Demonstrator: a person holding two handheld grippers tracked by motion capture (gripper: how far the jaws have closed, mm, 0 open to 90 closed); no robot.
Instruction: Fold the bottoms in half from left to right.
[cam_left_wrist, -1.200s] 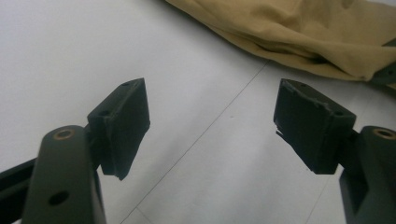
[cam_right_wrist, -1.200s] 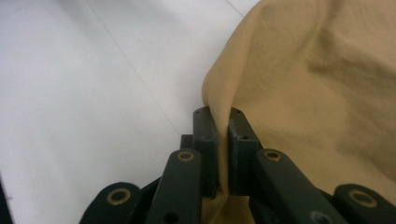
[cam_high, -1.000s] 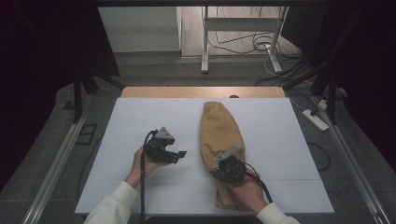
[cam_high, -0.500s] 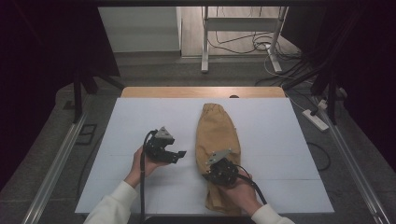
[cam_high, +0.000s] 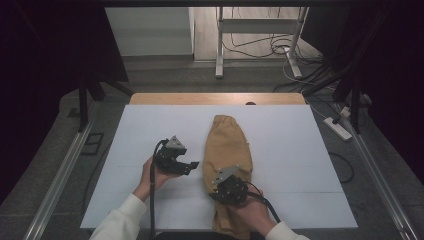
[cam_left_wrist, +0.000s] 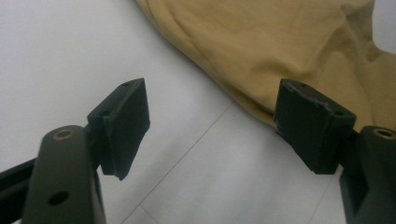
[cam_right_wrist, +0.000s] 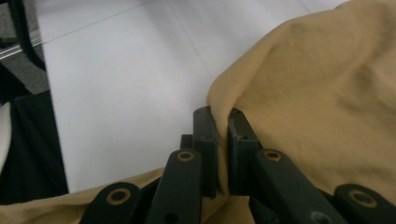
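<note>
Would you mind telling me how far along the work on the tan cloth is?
Done: the tan cloth lies gathered lengthwise on the white table. In hand: the right gripper pinches its edge. Left: the left gripper is open beside the cloth, gripping nothing yet.

cloth near end: we see the tan cloth (cam_high: 227, 150) run off the high view's bottom edge, partly under the right hand (cam_high: 252, 212)
pinched fold: we can't see its edge, tucked between the right gripper (cam_right_wrist: 219, 123) jaws
cloth far side: cut off at the left gripper view's top and right edges (cam_left_wrist: 289, 42)
</note>
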